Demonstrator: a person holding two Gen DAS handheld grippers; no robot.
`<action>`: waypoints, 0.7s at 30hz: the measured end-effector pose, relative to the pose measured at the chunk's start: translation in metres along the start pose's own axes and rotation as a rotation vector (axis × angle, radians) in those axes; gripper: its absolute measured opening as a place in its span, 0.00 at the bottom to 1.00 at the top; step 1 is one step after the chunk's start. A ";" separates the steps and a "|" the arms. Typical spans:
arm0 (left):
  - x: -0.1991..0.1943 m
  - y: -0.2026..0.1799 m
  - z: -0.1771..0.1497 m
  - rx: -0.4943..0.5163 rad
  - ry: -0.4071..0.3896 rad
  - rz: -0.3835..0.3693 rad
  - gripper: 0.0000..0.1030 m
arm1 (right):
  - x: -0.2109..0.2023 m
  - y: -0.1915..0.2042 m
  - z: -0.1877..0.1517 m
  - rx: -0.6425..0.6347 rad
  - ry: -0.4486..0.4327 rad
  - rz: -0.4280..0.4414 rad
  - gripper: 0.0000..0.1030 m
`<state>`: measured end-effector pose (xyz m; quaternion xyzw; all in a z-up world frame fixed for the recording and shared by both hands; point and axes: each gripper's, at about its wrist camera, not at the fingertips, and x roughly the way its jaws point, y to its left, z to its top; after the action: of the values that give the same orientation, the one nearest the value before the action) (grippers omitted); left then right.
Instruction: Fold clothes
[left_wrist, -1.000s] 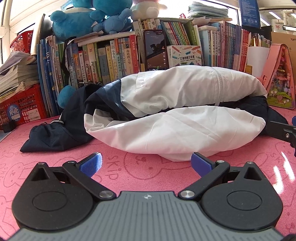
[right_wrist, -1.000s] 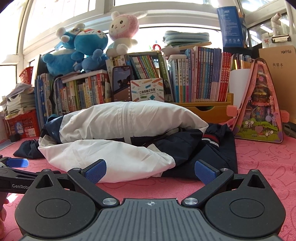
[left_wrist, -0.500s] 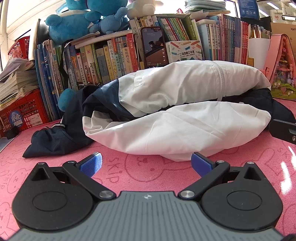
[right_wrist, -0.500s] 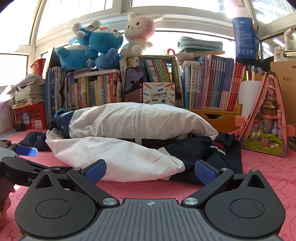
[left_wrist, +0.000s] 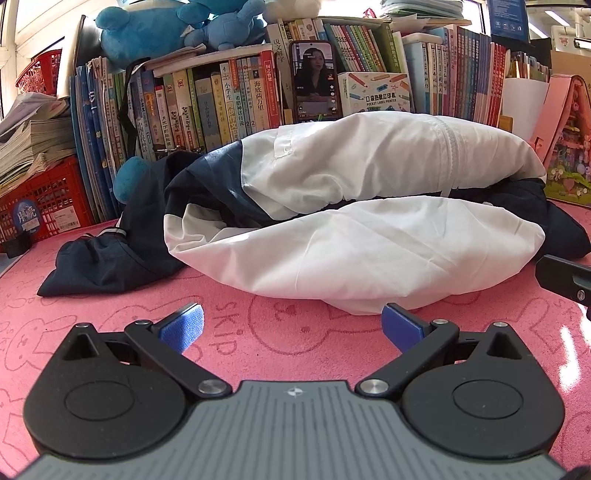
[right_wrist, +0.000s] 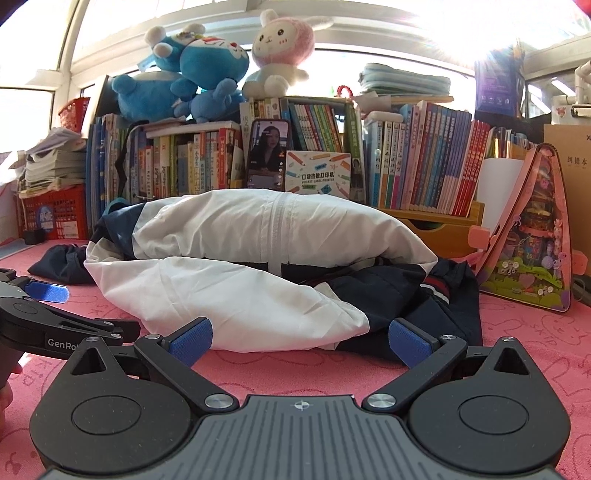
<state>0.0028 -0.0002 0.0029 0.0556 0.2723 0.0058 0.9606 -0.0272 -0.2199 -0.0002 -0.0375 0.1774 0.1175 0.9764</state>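
A white and navy jacket (left_wrist: 369, 236) lies bunched on the pink mat, its two puffed white sleeves stacked one over the other. A navy part (left_wrist: 99, 266) trails off to the left. My left gripper (left_wrist: 291, 326) hovers low just in front of the lower white sleeve, open, nothing between its blue pads. In the right wrist view the same jacket (right_wrist: 236, 291) fills the middle, with navy fabric (right_wrist: 417, 310) on its right. My right gripper (right_wrist: 301, 339) is open, close to the jacket's front edge. The left gripper (right_wrist: 44, 291) shows at that view's left edge.
A pink mat (left_wrist: 110, 317) with rabbit prints covers the table. Behind the jacket stands a row of books (right_wrist: 424, 162), a phone (right_wrist: 266, 155), plush toys (right_wrist: 192, 85), red baskets (left_wrist: 40, 199) on the left and a pink toy house (right_wrist: 532, 240) on the right.
Both grippers have crept forward toward the jacket, which now looms larger. Both stay open. The jacket itself has not moved.
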 end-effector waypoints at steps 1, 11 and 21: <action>0.000 0.000 0.000 0.002 -0.001 0.000 1.00 | 0.000 0.000 0.000 -0.003 0.005 -0.003 1.00; 0.000 -0.001 0.001 0.004 0.000 0.002 1.00 | 0.001 0.001 0.001 0.001 0.008 -0.028 1.00; 0.000 -0.002 0.000 0.008 0.003 0.009 1.00 | 0.001 0.001 0.001 0.001 0.004 -0.033 1.00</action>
<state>0.0032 -0.0020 0.0027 0.0606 0.2735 0.0091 0.9599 -0.0263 -0.2190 0.0001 -0.0402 0.1789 0.1012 0.9778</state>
